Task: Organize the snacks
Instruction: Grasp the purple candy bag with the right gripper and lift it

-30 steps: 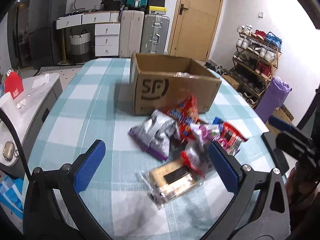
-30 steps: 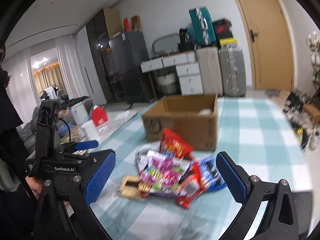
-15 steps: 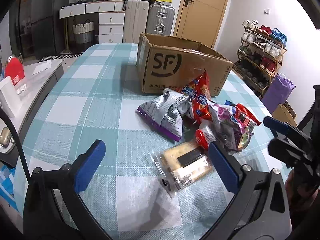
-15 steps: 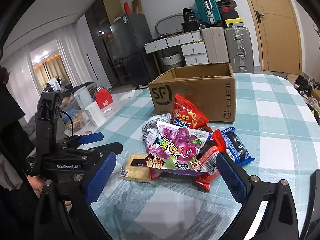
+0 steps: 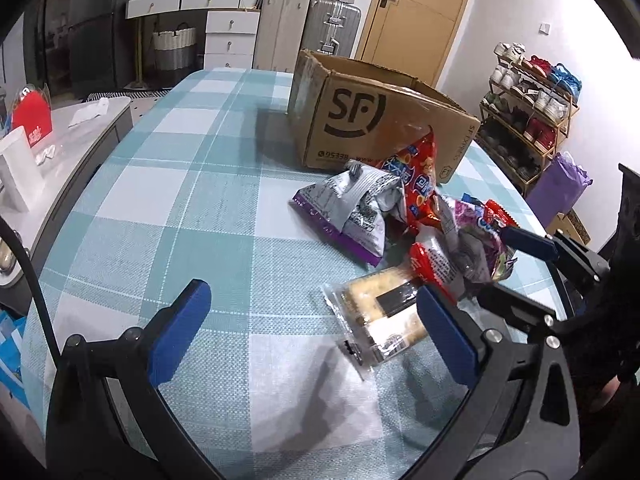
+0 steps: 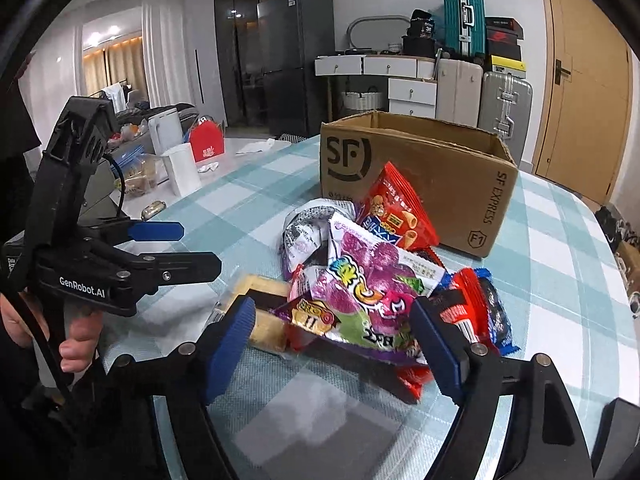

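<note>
Right gripper [image 6: 332, 338] closing, jaws still apart, straddling purple crinkly foil candy bag [image 6: 368, 280] atop snack pile near checked table's [image 6: 560, 248] right edge. Bag looking light, slippery; pinching middle safest. Left gripper [image 5: 312, 332] hovering spread, empty.

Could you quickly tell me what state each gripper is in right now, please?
Left gripper: open, nothing between its fingers.
Right gripper: jaws closing around the purple snack bag, pads not yet pressing it.
</note>
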Motion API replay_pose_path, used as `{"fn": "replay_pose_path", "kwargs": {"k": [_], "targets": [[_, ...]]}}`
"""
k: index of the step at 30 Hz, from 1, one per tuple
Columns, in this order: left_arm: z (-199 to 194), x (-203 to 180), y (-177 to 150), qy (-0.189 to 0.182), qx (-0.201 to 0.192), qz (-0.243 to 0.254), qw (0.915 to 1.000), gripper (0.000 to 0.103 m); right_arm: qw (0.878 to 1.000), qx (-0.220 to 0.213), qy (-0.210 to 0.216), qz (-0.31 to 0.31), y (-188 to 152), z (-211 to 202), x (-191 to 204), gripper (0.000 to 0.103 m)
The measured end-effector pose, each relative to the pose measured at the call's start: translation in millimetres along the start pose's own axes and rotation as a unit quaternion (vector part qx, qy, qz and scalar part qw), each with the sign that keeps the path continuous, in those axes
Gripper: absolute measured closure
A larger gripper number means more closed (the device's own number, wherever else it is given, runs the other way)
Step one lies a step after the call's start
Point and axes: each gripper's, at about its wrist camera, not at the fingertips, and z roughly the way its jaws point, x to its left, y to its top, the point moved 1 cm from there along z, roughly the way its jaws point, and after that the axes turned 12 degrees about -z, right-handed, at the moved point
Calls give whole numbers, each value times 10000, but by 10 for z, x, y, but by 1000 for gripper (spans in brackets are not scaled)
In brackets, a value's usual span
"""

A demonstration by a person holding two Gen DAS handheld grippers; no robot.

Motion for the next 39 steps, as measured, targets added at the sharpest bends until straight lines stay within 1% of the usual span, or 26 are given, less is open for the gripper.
{"fn": "replay_pose_path", "kwargs": {"k": [4, 8, 9, 10, 12, 15, 16, 17, 21, 22, 28, 34, 39], "targets": [[14, 37, -39, 14, 50, -29, 10000, 1, 9999, 97, -75, 29, 18, 93, -59, 32], [53, 65, -58, 90, 79, -92, 9999, 1, 9998, 167, -72, 28, 54, 163, -76, 34], [53, 83, -61, 90, 94, -126, 9998, 1, 9997, 216, -91, -15, 62, 183, -72, 38], [62, 111, -59, 63, 138, -198, 9997, 1, 9996, 262, -125, -74, 77, 205, -62, 44], [92, 144, -35, 23, 207, -337, 9992, 1, 9995, 292, -112, -87, 91, 224, -49, 45], [63, 197, -25, 15, 203, -451, 9988, 1, 9996, 286, -86, -19, 91, 238, -70, 47], [51, 210, -23, 16, 198, -468, 9987, 1, 9996, 265, -58, 15, 88, 232, -82, 56], [51, 215, -18, 19, 195, -484, 9986, 1, 9997, 230, 28, 50, 85, 224, -86, 59], [50, 218, -7, 28, 202, -523, 9984, 1, 9997, 219, 70, 113, 79, 208, -90, 60], [32, 224, -17, 23, 204, -524, 9984, 1, 9996, 192, 53, 175, 78, 194, -103, 60], [-15, 190, -51, 31, 216, -462, 9987, 1, 9971, -12, 292, 696, 70, 85, -234, 62], [-49, 126, -71, 33, 222, -382, 9990, 1, 9882, -300, 655, 1351, 61, -25, -425, 64], [-25, 64, -86, 55, 288, -290, 9991, 1, 9816, -471, 852, 1641, 52, -106, -522, 64]]}}
